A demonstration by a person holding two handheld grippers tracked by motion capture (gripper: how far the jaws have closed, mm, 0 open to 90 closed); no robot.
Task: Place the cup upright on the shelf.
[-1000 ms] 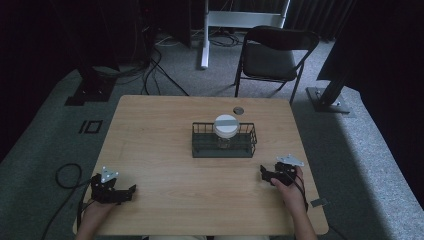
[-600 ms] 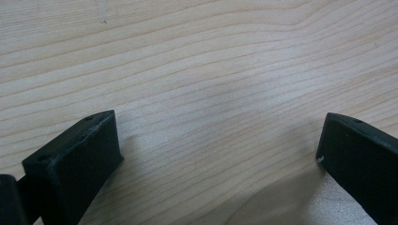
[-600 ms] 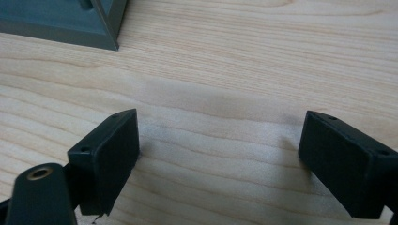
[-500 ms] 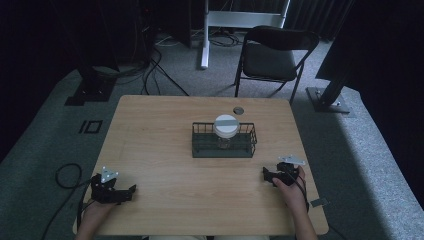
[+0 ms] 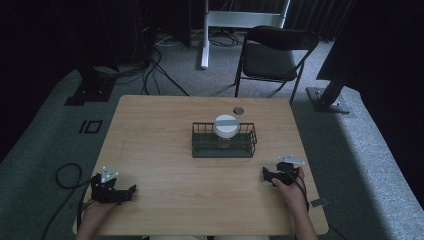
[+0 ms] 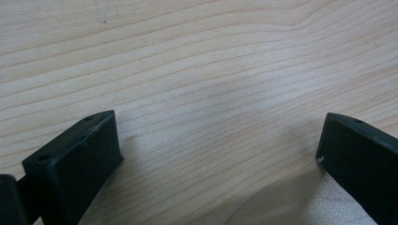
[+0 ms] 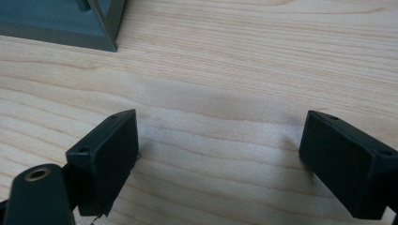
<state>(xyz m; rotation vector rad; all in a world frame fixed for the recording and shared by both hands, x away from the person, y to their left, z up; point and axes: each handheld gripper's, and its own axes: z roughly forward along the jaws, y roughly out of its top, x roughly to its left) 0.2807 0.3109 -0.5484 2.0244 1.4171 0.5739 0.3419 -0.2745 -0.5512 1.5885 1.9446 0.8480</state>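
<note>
Now I hold my left gripper (image 5: 131,190) low over the pale wooden table (image 5: 160,145), jaws spread wide on nothing; my right gripper (image 5: 265,174) is likewise released over bare wood; ahead of it and off to its left stands the dark wire basket (image 5: 224,149), with a white-lidded clear jar (image 5: 226,127) upright inside.

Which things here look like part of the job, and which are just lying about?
Likely in the job: wire basket; white-lidded jar standing in it; left gripper and right gripper, both open.
Lying about: small round thing on the table; folding chair; floor cables.
</note>
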